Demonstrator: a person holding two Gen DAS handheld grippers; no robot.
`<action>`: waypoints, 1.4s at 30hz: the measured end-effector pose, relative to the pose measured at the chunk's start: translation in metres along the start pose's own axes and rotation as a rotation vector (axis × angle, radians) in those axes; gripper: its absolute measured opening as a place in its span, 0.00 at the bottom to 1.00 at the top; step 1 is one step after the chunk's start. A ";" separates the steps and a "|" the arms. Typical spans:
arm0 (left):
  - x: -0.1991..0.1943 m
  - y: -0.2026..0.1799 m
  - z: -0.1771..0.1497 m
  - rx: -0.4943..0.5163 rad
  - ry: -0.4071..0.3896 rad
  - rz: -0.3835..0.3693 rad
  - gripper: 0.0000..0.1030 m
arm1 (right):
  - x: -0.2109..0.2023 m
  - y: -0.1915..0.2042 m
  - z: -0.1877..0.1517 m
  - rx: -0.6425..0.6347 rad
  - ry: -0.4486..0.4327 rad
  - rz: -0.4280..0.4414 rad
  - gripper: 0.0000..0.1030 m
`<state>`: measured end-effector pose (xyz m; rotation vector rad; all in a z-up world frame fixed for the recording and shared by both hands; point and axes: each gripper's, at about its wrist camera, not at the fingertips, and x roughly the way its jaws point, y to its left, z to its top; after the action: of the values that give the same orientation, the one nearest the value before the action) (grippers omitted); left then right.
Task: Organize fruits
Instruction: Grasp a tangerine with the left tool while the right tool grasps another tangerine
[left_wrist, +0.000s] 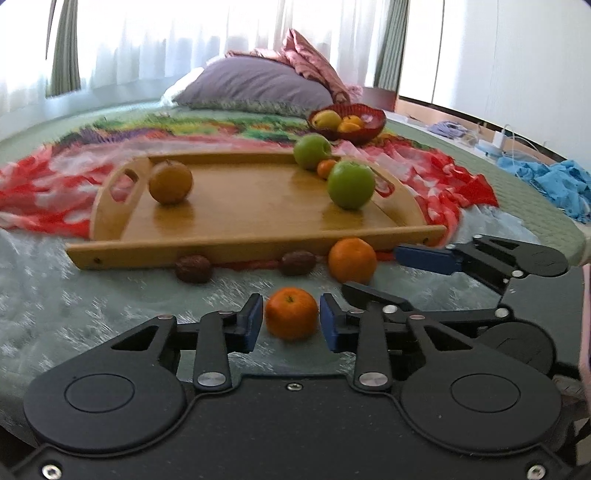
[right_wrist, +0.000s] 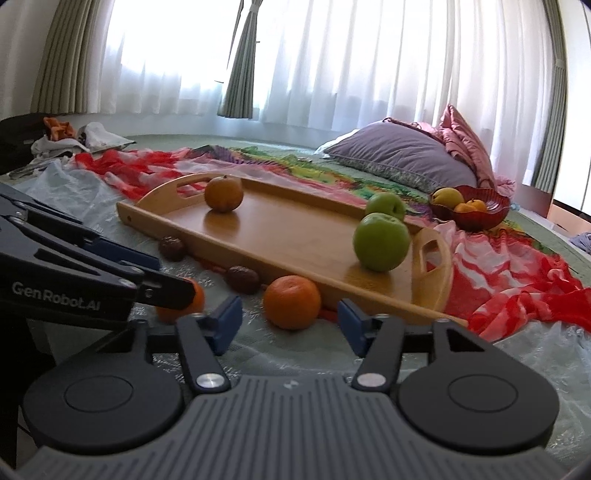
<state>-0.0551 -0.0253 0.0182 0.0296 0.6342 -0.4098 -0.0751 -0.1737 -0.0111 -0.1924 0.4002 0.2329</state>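
A wooden tray (left_wrist: 258, 206) lies on the bed, with a brown-orange fruit (left_wrist: 170, 181) at its left and a green apple (left_wrist: 351, 184) at its right. A second green apple (left_wrist: 312, 150) and a small orange (left_wrist: 327, 168) sit at its far edge. My left gripper (left_wrist: 291, 319) is open around a small orange (left_wrist: 291, 313) on the bedcover, with a small gap on each side. My right gripper (right_wrist: 290, 324) is open just before a bigger orange (right_wrist: 291, 301), which also shows in the left wrist view (left_wrist: 352, 259). Two dark fruits (left_wrist: 193, 268) (left_wrist: 297, 262) lie by the tray's front edge.
A red bowl (left_wrist: 364, 127) with yellow and orange fruit stands behind the tray, near a purple pillow (left_wrist: 255, 86). A red patterned cloth (left_wrist: 443, 177) lies under the tray. Blue cloth (left_wrist: 554, 181) lies at the right bed edge. Clutter (right_wrist: 62, 140) sits far left.
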 end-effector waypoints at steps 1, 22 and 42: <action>0.001 -0.001 0.000 -0.002 0.000 0.002 0.30 | 0.000 0.002 -0.001 -0.004 0.000 0.003 0.66; 0.013 0.008 0.005 -0.050 -0.011 0.040 0.31 | 0.016 -0.003 -0.003 0.075 0.015 0.011 0.52; 0.011 0.024 0.025 -0.042 -0.066 0.151 0.31 | 0.027 -0.002 0.003 0.103 0.025 -0.018 0.48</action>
<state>-0.0239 -0.0109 0.0300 0.0234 0.5712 -0.2508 -0.0493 -0.1698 -0.0186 -0.0977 0.4335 0.1917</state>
